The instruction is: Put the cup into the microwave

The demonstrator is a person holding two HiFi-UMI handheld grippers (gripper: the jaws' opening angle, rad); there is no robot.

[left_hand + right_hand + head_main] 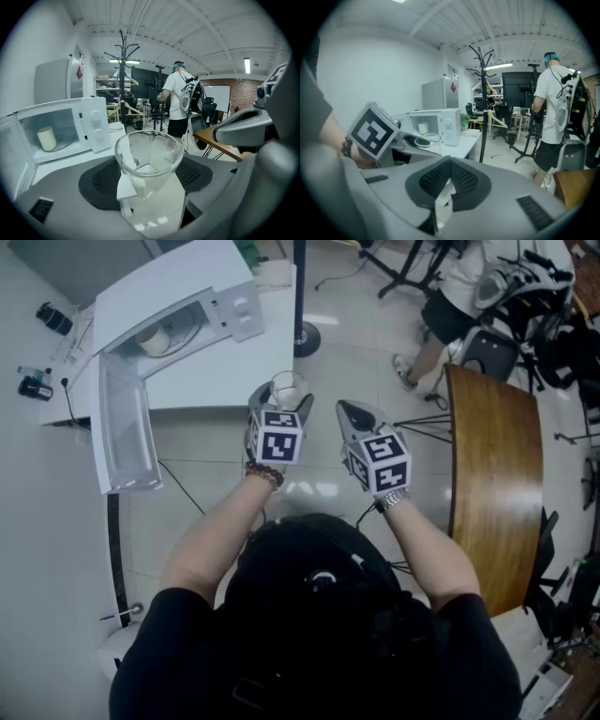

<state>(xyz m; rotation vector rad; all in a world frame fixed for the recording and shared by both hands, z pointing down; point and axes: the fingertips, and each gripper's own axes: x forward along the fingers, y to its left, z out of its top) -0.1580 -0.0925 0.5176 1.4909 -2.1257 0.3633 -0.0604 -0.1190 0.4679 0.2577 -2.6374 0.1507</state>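
Observation:
A clear glass cup (288,388) (149,154) sits between the dark pads of my left gripper (285,397) (149,161), which is shut on it and holds it upright in the air. It is to the right of the white microwave (178,292) (61,126) (438,123). The microwave's door (127,427) hangs wide open, and a white cup (155,337) (46,138) (423,128) stands inside. My right gripper (350,412) (449,183) is beside the left one, its jaws shut on nothing. The right gripper view shows the glass cup (427,139) at its left.
The microwave stands on a white table (225,371). A curved wooden table (492,474) is at the right. A black coat stand (123,79) (484,93) rises past the white table. A person in a white shirt (178,98) (551,108) stands further off among chairs and tripods.

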